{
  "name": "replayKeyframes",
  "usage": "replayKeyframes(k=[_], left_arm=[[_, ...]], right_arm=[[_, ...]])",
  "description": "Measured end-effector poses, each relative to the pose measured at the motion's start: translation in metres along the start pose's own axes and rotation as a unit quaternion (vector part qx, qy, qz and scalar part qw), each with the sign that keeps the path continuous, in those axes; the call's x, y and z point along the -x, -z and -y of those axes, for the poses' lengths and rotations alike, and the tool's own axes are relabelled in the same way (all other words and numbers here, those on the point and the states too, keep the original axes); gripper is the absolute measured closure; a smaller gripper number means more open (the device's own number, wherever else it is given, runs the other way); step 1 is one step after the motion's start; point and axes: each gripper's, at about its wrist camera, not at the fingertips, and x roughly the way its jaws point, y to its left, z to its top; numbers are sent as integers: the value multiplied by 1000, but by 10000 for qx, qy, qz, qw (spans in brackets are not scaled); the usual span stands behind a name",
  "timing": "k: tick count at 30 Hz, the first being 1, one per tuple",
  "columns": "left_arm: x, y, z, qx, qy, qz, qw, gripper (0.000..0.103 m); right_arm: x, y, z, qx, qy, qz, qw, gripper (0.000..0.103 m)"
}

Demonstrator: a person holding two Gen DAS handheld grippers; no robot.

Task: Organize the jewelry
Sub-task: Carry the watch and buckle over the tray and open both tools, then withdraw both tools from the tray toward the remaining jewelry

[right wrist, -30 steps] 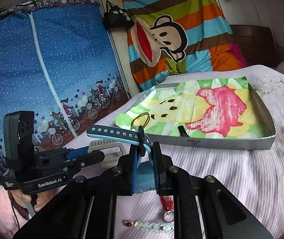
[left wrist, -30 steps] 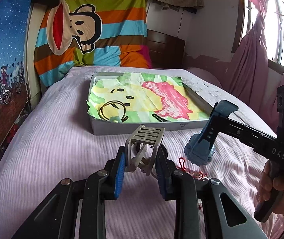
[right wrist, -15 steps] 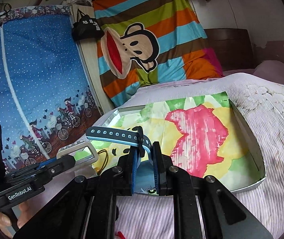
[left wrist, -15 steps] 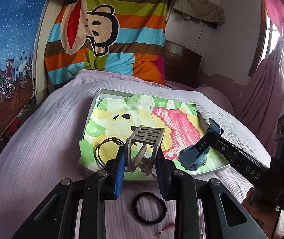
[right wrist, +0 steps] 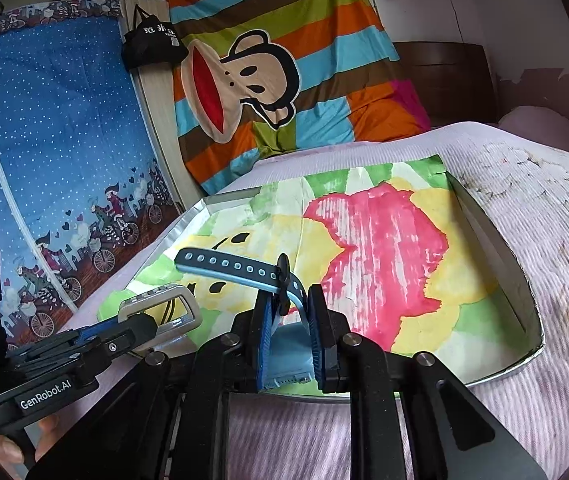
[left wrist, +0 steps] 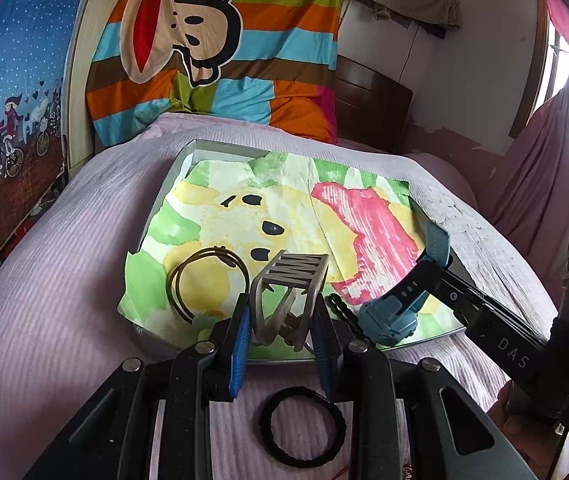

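Note:
My left gripper [left wrist: 282, 330] is shut on a grey claw hair clip [left wrist: 290, 292], held over the near edge of the shallow grey tray [left wrist: 180, 164] lined with bright painted paper. My right gripper [right wrist: 290, 320] is shut on a blue watch [right wrist: 240, 268]; its strap sticks out to the left over the tray's near left corner. In the left wrist view the watch [left wrist: 392, 316] hangs just right of the clip. A thin brown hair tie [left wrist: 204, 280] and a black hair pin [left wrist: 340, 308] lie in the tray. A black hair band [left wrist: 302, 424] lies on the bedspread under my left gripper.
The tray [right wrist: 520, 276] sits on a lilac ribbed bedspread [left wrist: 64, 280]. A striped monkey blanket [left wrist: 220, 48] is piled at the bed head. A blue patterned wardrobe [right wrist: 44, 152] stands to the left, pink curtains [left wrist: 540, 168] to the right.
Both grippers have moved forward, from over the bedspread to over the tray's near edge, still holding the clip and the watch. The black hair band came into view below my left gripper.

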Motion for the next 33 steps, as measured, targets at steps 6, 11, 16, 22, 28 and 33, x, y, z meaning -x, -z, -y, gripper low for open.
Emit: replayKeyframes(k=[6, 11, 16, 22, 28, 33], left_arm=[[5, 7, -8, 137, -20, 5, 9999, 72], [22, 14, -5, -30, -183, 297, 9994, 44], [45, 23, -3, -179, -332, 629, 9973, 24], [73, 37, -9, -162, -467, 1054, 9932, 0], [89, 51, -11, -125, -467, 1197, 9916, 0], [102, 61, -9, -217, -444, 1271, 9907, 0]], right_arm=[[9, 4, 4, 42, 33, 58, 10000, 70], [27, 11, 6, 90, 23, 237, 9997, 56], [60, 21, 6, 98, 58, 590, 9982, 28], [96, 35, 4, 261, 172, 779, 9965, 1], [123, 49, 1, 405, 197, 910, 9948, 1], [135, 60, -3, 553, 180, 852, 9947, 1]])
